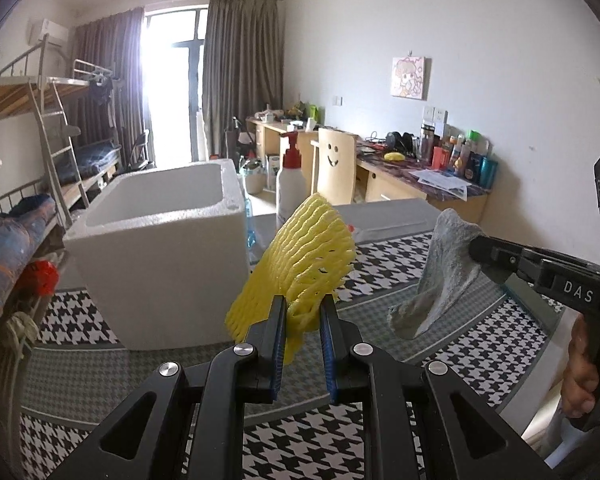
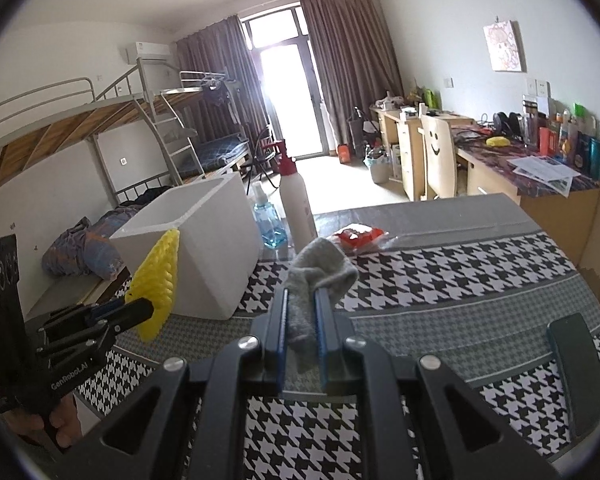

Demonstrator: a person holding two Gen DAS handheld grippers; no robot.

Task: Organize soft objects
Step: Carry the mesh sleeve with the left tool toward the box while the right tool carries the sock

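Box (image 1: 160,256) sits open-topped at far left on the table (image 1: 440,280). Left gripper (image 1: 303,316), clamped on the yellow net (image 1: 300,264), is nearer. Right gripper (image 2: 301,308), clamped on the grey sock (image 2: 320,276), must reach further left, across it.

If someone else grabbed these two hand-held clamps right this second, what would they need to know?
Left gripper: shut on the yellow foam net, held in the air beside the white foam box.
Right gripper: shut on the grey sock, also lifted off the houndstooth tablecloth.
Done: both soft things are picked up.
Left: neither is put away yet. The box is open on top and, as far as the left wrist view shows, holds nothing; it is probably the place for them. Behind it stand a white pump bottle and a blue bottle; steer round them.
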